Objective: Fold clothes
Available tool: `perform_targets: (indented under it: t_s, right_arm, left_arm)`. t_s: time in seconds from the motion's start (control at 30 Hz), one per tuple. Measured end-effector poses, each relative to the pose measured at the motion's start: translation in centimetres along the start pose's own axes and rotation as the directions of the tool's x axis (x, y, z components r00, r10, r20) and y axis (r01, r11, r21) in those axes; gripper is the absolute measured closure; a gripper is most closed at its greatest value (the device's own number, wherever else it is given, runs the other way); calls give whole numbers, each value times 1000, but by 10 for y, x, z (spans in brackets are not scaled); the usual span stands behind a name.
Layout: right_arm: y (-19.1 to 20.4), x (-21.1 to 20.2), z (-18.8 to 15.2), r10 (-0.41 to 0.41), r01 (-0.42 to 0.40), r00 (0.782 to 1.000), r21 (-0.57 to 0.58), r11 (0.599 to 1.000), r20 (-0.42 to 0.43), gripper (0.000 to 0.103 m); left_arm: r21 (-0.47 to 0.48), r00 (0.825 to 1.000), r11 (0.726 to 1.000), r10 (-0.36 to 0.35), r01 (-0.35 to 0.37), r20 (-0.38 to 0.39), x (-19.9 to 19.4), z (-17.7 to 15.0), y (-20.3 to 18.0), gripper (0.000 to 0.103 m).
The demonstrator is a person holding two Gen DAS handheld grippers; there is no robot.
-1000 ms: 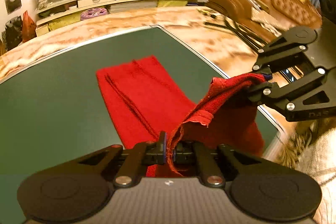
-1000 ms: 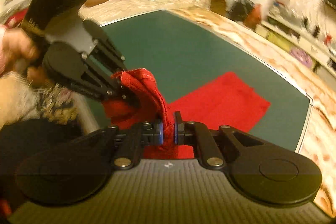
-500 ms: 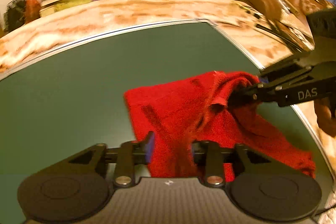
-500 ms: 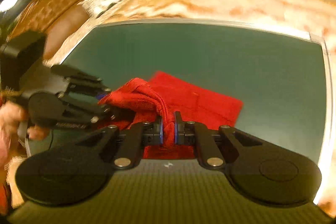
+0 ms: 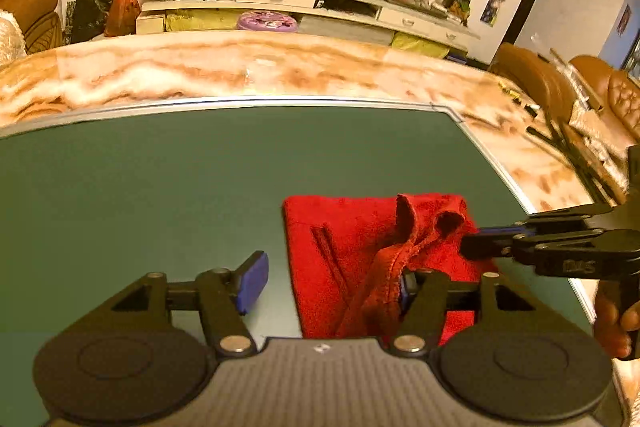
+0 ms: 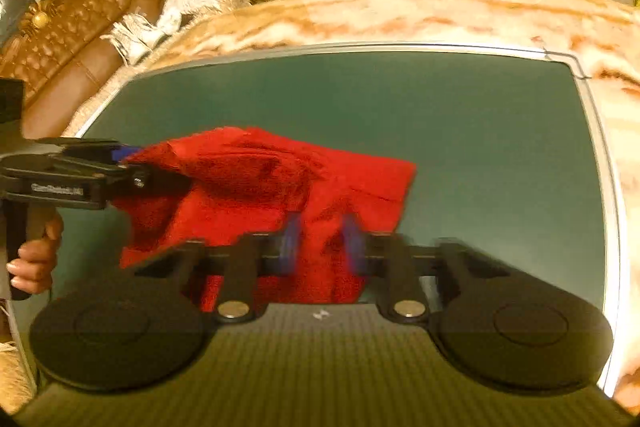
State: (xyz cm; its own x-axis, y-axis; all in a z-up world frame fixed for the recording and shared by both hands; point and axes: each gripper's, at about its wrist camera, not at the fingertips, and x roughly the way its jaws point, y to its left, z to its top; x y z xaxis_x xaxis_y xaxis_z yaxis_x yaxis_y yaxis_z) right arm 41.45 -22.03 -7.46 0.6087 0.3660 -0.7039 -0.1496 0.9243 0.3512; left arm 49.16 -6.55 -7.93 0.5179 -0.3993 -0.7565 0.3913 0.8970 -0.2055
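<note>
The left tool stood open, its jaws having just been spreading. To its left and ahead lay bare green tabletop, clear out to the metal rim. The red cloth lay flat on the tabletop under the right half of that tool's gap and beyond it. Its left edge sat between the two pads, and a raised fold rested against the right pad, with neither pad pressing it. White lettering on the left tool's side was too blurred to read.

Further right, the right tool came in level from the side with its jaws nearly together, pinching a bunched ridge of the cloth at its far right corner. In its own view its pads were blurred, with cloth between them. Its white mark could not be made out. A hand gripped its handle. The cloth's right side lay near the tabletop's right rim, leaving little room there.
</note>
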Motion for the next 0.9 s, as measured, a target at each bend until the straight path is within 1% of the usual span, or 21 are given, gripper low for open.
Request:
perform_targets:
  t_s: [0.07,0.13,0.17,0.2,0.23,0.3,0.4,0.47,0.53,0.57,0.63,0.67,0.73,0.77,0.8,0.83,0.87,0.9]
  right_arm:
    - [0,-3,1,29,-29,999,17,999,16,92]
    - [-3,-9,3,38,-39,998,37,999,44,92]
    - [-4,-12,4,39,-42,997,47,998,60,93]
    - [-6,-15,4,34,-39,996,64,997,78,93]
    - [-9,-17,2,23,-31,995,87,996,95,93]
    - [-12,-13,1,-3,-12,994,128,992,112,94]
    - [-22,-7,-6,-41,17,992,190,982,118,94]
    - [-27,-2,-9,-56,28,992,223,974,117,94]
    - [-26,6,-10,-78,50,990,236,971,114,94]
    - [-25,9,-11,-89,61,990,239,969,110,94]
    - [-24,11,-13,-99,70,989,242,968,112,94]
    - [-24,11,-14,-97,66,988,246,967,118,94]
    - [-23,11,-14,-106,73,987,247,966,123,94]
    - [-22,11,-14,-112,79,986,247,966,125,94]
    - [-21,12,-14,-117,83,985,248,965,127,94]
    - [-22,12,-15,-126,90,984,254,963,126,94]
    - [-22,13,-16,-136,100,983,263,960,124,94]
    - [-23,13,-16,-139,101,983,272,957,124,94]
  left_arm:
    - [29,999,999,-15,16,-41,7,8,3,37]
    - [62,997,998,-20,25,-78,17,17,6,35]
    - [80,996,996,-34,41,-87,21,22,8,28]
    - [80,994,995,-57,64,-90,23,27,10,24]
    - [72,992,994,-80,87,-93,25,31,12,17]
    - [56,987,989,-128,134,-97,29,40,17,16]
    - [5,980,987,-159,161,-122,41,48,25,15]
    - [-22,966,980,-200,199,-161,51,50,30,15]
    - [-12,955,973,-229,231,-188,52,51,32,15]
    - [32,964,977,-204,213,-172,47,51,29,15]
    - [143,986,979,-127,142,-112,35,50,22,14]
    - [146,985,977,-143,157,-98,31,52,22,14]
    - [114,972,967,-218,226,-83,26,55,26,14]
    - [113,987,981,-154,159,-53,24,57,27,13]
    - [99,997,993,-67,69,-26,23,60,30,12]
    - [41,996,996,-83,83,-14,22,64,40,12]
    - [-31,991,990,-137,137,-3,19,67,54,10]
    - [-92,983,979,-183,183,13,18,69,65,10]
